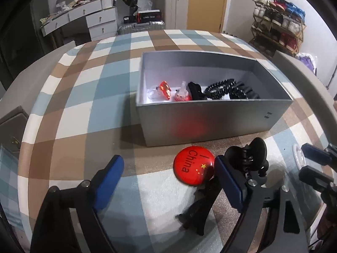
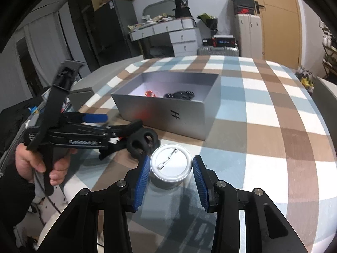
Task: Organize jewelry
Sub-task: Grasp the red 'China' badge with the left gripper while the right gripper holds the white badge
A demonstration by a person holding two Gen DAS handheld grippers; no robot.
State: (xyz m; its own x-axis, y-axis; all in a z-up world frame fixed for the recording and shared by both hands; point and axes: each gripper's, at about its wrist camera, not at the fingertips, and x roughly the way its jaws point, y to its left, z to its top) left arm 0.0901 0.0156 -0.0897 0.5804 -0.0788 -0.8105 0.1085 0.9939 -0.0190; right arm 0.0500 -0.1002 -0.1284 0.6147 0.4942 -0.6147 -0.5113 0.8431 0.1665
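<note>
Your right gripper (image 2: 171, 175) fingers sit wide w/ the white badge (image 2: 171, 164) between, left gripper (image 1: 168, 181) wide too, red badge (image 1: 192, 166) at 1 o'clock, silver box (image 1: 212, 113) behind.

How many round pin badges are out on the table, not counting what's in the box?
2. The red China badge lies face up before the grey box; the white badge lies pin-side up between the right gripper fingers.
</note>
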